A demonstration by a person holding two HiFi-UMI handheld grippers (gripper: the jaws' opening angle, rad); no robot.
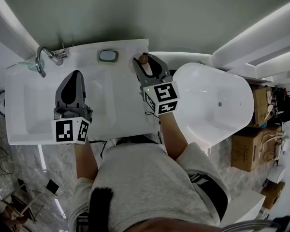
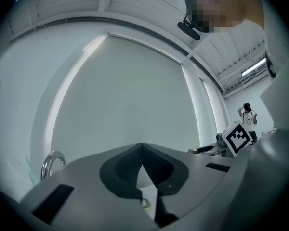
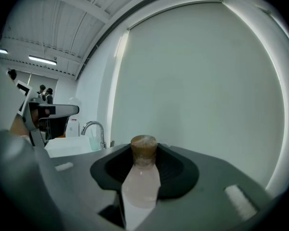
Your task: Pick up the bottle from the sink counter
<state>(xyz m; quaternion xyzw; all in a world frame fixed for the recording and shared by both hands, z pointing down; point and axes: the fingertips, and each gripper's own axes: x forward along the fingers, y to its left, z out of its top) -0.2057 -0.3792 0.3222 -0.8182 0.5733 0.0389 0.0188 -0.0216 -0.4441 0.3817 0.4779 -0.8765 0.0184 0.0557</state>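
left hand-held gripper: centre-left of frame, jaws together, nothing between | right hand-held gripper: upper centre, jaws clamped on bottle | forearms: both reach up-frame from torso

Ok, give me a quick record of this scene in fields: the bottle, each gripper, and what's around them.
bottle: pale translucent body, brown cap, upright between the right gripper's jaws
right gripper: closed on the bottle, near the back edge of the sink counter
left gripper: jaws together, nothing between them, over the sink counter
faucet: chrome, at the counter's back left
bathtub: white, right of the counter
bottle clear of the counter: cannot tell
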